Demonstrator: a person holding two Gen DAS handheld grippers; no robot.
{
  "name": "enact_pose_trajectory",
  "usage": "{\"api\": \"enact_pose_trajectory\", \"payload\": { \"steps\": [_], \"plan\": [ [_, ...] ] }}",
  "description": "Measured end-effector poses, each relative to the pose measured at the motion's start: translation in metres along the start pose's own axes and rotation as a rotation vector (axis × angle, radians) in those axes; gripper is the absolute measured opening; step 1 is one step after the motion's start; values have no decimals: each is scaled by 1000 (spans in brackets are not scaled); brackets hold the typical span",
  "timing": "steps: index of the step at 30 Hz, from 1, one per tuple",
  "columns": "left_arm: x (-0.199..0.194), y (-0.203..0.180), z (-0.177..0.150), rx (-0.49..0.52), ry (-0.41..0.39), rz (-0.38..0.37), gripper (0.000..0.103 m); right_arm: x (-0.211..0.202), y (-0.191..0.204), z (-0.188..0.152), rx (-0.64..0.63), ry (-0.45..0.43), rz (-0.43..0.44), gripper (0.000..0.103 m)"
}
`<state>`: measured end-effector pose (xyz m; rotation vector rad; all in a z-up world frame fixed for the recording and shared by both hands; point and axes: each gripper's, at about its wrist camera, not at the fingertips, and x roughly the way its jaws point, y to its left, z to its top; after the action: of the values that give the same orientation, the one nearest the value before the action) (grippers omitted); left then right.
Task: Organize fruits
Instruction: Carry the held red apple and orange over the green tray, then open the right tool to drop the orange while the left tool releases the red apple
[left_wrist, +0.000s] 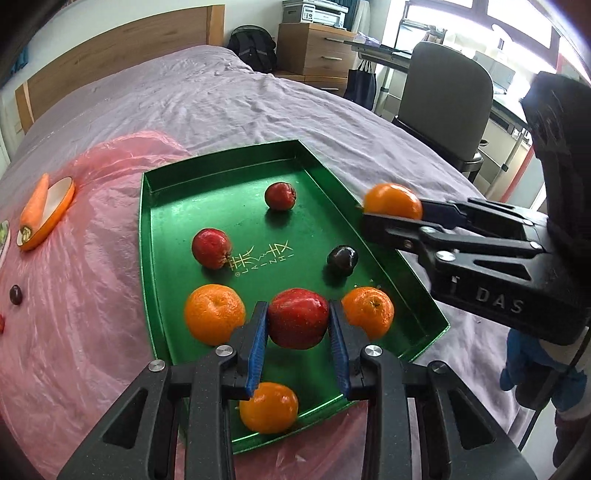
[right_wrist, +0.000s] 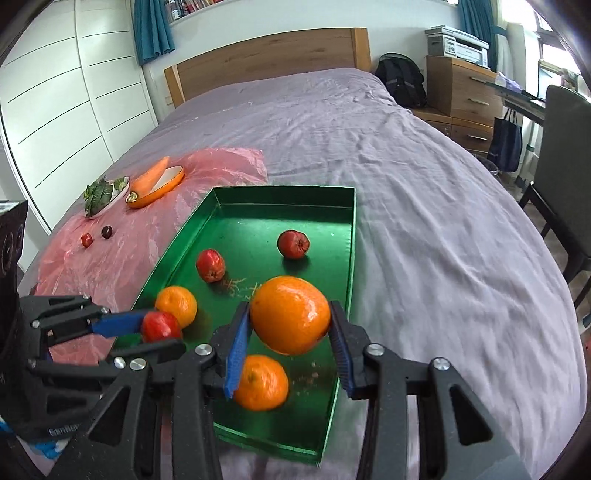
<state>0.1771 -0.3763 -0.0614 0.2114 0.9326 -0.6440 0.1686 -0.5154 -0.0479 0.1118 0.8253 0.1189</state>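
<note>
Far out at nine o'clock, on the pink plastic sheet (right_wrist: 110, 266), sit a carrot (right_wrist: 151, 177) in an orange dish (right_wrist: 162, 188), a plate of green leaves (right_wrist: 101, 194) and two tiny dark fruits (right_wrist: 98, 236), all well apart from the green tray (left_wrist: 147, 229). The left gripper (left_wrist: 298, 325) squeezes a red apple (left_wrist: 298, 323) between its blue pads (left_wrist: 256, 343), over the six o'clock end of the tray. An orange (left_wrist: 214, 314) sits just at nine o'clock of it, another orange (left_wrist: 368, 312) at three o'clock, and a third orange (left_wrist: 269, 406) under the fingers. To do this well, I think the apple should go down slowly into a free spot, near the two small red apples (left_wrist: 211, 248) at twelve o'clock, so it does not bump the oranges and make them roll. At three o'clock the right gripper (right_wrist: 291, 315) pinches a big orange (right_wrist: 291, 314) above the tray's right rim. It looks held in the air, so it should come down low before the fingers let go, next to the other oranges, away from the dark plum (left_wrist: 342, 257)
</note>
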Motion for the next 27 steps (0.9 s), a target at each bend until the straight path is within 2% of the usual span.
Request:
{"api": "enact_pose_trajectory", "payload": {
  "steps": [5, 12, 24, 26, 27],
  "plan": [
    [19, 3, 1, 3, 17, -16, 28, 45, 2, 18, -30, 49, 20, 71],
    [35, 1, -5, 28, 35, -16, 28, 79, -6, 19, -47, 107, 5, 71],
    [46, 2, -11, 24, 52, 0, 28, 96, -7, 13, -82, 158, -12, 72],
    [44, 2, -9, 19, 51, 0, 30, 96, -6, 13, -88, 163, -19, 75],
    [42, 2, -9, 18, 47, 5, 34, 96, -6, 13, -93, 165, -21, 80]
  ]
}}
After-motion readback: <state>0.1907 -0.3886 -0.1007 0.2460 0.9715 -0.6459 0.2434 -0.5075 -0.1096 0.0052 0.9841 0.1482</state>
